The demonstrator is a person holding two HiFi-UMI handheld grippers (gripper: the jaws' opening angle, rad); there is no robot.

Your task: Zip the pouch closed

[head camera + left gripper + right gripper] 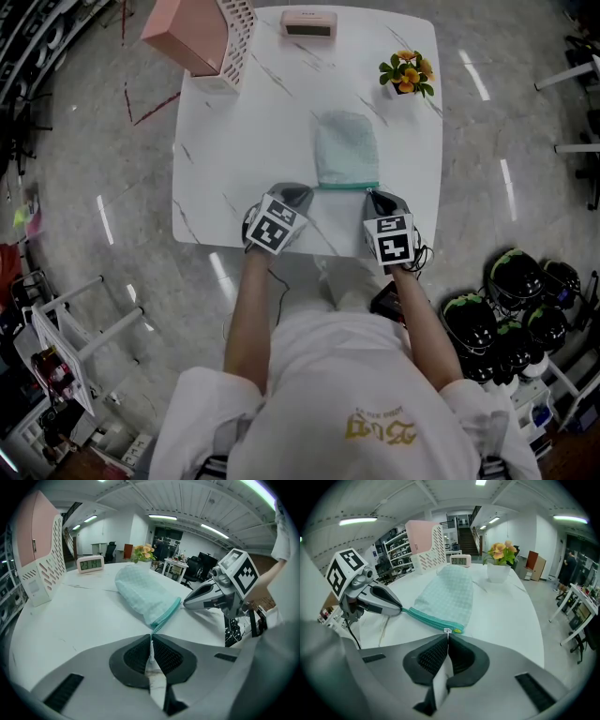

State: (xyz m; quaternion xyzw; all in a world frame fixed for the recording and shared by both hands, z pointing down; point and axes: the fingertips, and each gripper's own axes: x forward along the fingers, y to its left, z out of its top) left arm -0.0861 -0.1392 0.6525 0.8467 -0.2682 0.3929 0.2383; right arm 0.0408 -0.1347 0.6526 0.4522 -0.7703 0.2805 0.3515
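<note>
Pressed together on the small white zip pull point(447, 631), the right hand-held gripper point(447, 637) sits at one end of the teal zip point(426, 617), while the left hand-held gripper point(152, 639) pinches the other end. Just beyond and between them, the pouch point(345, 150) lies flat on the worktop point(281, 122). Closure looks nearly finished. Hold the left end taut, draw the pull level along the zip line, and ease off at the stop.
</note>
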